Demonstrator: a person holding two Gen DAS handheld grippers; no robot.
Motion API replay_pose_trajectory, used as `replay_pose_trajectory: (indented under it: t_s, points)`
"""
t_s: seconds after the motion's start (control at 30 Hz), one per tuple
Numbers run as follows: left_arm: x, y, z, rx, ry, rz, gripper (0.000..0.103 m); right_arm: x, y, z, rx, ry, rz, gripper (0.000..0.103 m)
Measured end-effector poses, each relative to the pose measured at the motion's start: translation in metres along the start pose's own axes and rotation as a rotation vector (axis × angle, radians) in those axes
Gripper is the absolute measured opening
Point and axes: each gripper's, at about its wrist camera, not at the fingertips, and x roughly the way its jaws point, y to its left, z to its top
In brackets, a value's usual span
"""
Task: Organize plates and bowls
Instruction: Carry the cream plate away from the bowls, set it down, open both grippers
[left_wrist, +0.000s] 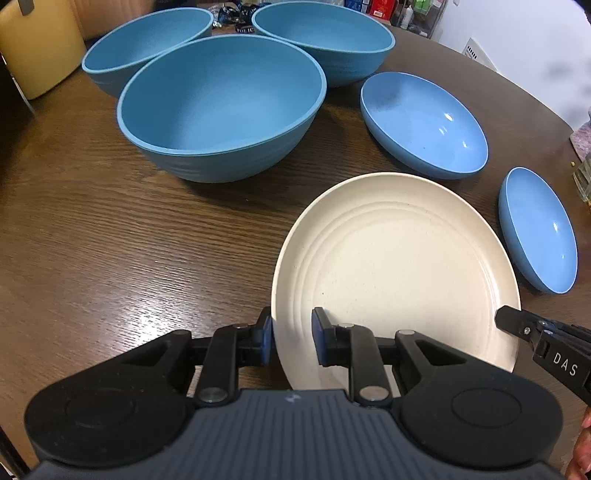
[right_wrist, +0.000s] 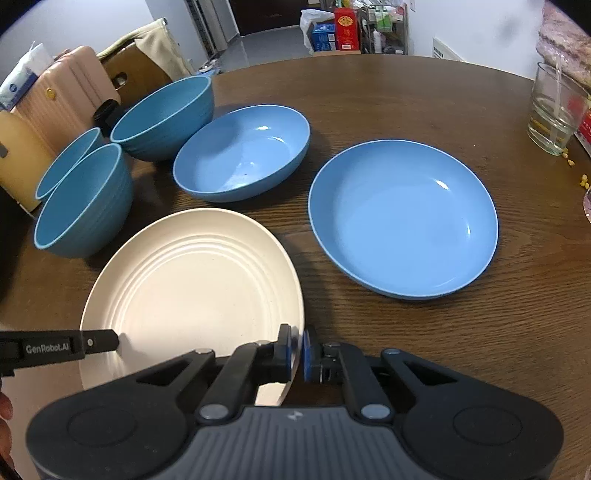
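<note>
A cream ribbed plate (left_wrist: 399, 266) lies on the brown wooden table (left_wrist: 110, 229). My left gripper (left_wrist: 291, 332) straddles its near left rim, with a gap between the blue pads. My right gripper (right_wrist: 296, 350) is shut on the plate's right rim (right_wrist: 199, 288). Three deep blue bowls (left_wrist: 221, 107) stand behind the plate at the left. Two shallow blue dishes (left_wrist: 424, 122) lie to the right; the nearer one (right_wrist: 402, 218) is just right of the plate.
A glass (right_wrist: 554, 110) stands at the table's far right edge, with yellow crumbs beside it. A beige suitcase (right_wrist: 62, 96) and a chair stand off the table's left side. Shelves and boxes fill the background.
</note>
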Motion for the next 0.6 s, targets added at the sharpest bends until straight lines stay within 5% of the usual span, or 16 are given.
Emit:
replay_pose_trajectory:
  t_s: [0.6]
  points:
    - [-0.034,0.028,-0.024,-0.045,-0.079,0.056,0.022,-0.03,0.032,-0.018,-0.112,-0.058,0.068,0.006]
